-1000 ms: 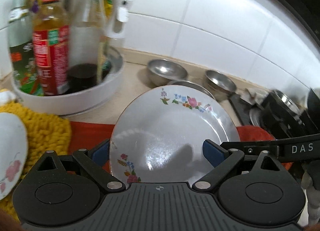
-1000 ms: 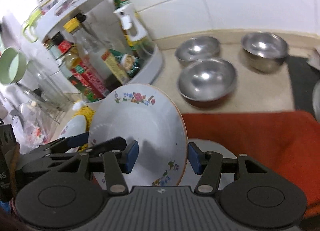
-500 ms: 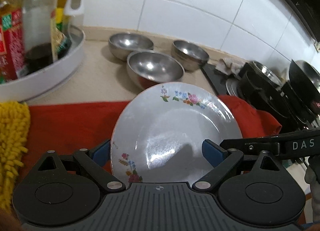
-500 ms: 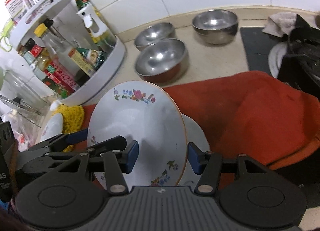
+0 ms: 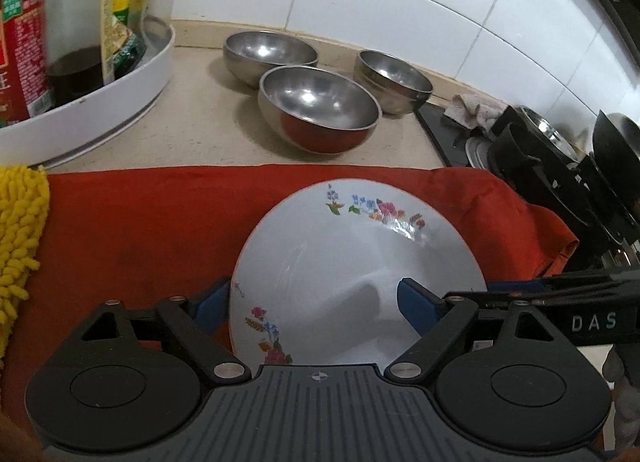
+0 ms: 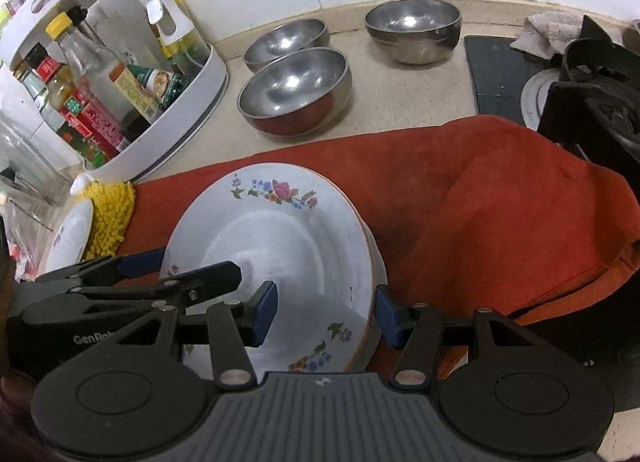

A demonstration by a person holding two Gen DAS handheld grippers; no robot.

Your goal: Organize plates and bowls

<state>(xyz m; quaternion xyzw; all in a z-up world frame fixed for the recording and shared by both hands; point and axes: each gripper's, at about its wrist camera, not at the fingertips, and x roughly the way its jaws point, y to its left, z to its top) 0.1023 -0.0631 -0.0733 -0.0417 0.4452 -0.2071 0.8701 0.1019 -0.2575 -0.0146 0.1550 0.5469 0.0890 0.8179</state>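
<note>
A white floral plate [image 5: 356, 274] [image 6: 272, 258] lies low over the red cloth [image 5: 152, 230] [image 6: 480, 198], on top of another plate whose rim [image 6: 378, 262] shows at its right. My left gripper [image 5: 308, 302] straddles its near edge, jaws wide apart. My right gripper [image 6: 326, 312] also has a finger on each side of the plate's rim; I cannot tell whether it pinches it. Three steel bowls [image 5: 318, 108] [image 6: 296, 88] stand on the counter behind. Another floral plate [image 6: 70, 234] lies on a yellow mat [image 6: 106, 218] at left.
A white round rack of bottles [image 5: 80, 74] [image 6: 120, 74] stands at back left. A black stove [image 5: 560, 166] [image 6: 580, 78] with a rag [image 6: 552, 30] is at right. The tiled wall runs behind.
Both grippers and the floral plate moved right, away from the bottle rack, and down toward the red cloth; the plate went from tilted upright to nearly flat on the other plate.
</note>
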